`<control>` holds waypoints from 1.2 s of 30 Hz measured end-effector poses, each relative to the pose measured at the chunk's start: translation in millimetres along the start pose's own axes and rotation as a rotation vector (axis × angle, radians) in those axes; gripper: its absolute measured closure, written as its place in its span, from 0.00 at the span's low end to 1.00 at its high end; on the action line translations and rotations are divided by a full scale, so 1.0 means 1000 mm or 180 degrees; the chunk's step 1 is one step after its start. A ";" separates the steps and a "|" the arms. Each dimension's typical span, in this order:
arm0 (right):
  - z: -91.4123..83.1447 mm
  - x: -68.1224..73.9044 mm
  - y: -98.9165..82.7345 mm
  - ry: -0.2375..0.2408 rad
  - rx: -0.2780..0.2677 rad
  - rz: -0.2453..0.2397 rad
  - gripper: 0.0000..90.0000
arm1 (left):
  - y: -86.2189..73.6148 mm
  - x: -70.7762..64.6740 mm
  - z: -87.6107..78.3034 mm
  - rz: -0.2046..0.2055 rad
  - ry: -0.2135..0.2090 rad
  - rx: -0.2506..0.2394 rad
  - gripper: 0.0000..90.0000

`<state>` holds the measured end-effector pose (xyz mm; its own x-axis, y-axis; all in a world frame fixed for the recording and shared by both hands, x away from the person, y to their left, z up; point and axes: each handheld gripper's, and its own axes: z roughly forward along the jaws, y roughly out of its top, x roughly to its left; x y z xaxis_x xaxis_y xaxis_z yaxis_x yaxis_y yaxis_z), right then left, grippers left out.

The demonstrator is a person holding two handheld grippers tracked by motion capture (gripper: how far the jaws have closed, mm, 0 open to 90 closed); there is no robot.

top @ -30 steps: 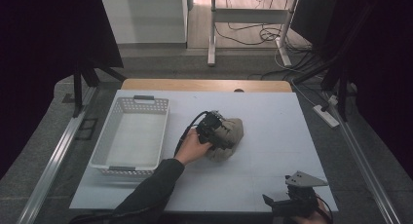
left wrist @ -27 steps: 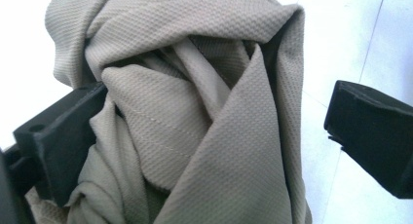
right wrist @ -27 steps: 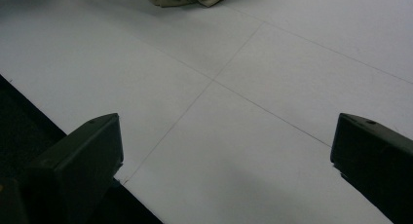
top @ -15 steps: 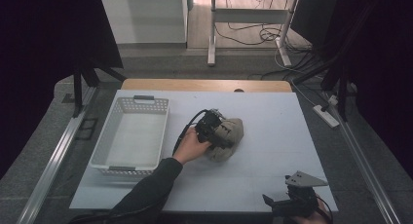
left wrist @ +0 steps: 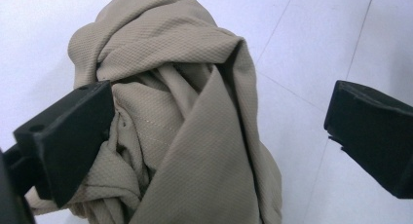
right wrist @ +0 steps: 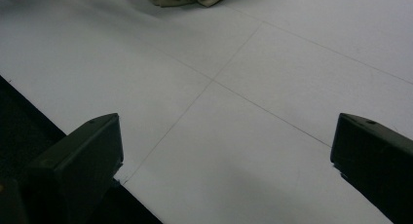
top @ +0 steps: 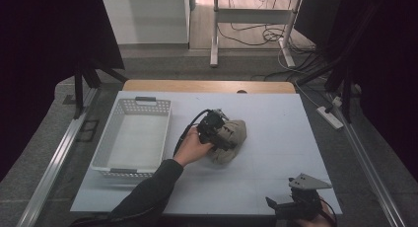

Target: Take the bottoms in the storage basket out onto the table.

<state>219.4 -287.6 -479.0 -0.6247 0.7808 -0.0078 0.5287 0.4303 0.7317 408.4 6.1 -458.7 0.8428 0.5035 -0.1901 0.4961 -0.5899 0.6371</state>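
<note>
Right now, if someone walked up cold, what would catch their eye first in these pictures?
Probably the crumpled beige cloth bunched near the middle of the white table, with the left gripper open around it, one jaw against its folds. Next, the empty white basket to its left, and the right gripper resting open at the near right edge.

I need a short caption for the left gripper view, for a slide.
Open left hand-held gripper straddling a crumpled beige cloth on the white table.

High view overlooks the table (top: 276,182); claw views sit close above it.
</note>
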 end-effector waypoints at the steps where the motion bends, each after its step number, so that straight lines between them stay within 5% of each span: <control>1: 0.000 0.000 0.000 -0.0001 -0.0001 0.0001 0.00 | 0.000 -0.001 -0.001 0.0009 0.0003 -0.0003 0.00; 36: 0.000 0.000 0.000 -0.0014 0.0006 -0.0016 0.00 | -0.006 0.002 -0.034 0.0037 -0.0020 -0.0153 0.00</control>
<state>219.2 -287.1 -478.9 -0.6249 0.7806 -0.0143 0.5267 0.4351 0.7303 399.6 32.1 -437.4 0.8500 0.4925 -0.1871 0.4756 -0.5646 0.6745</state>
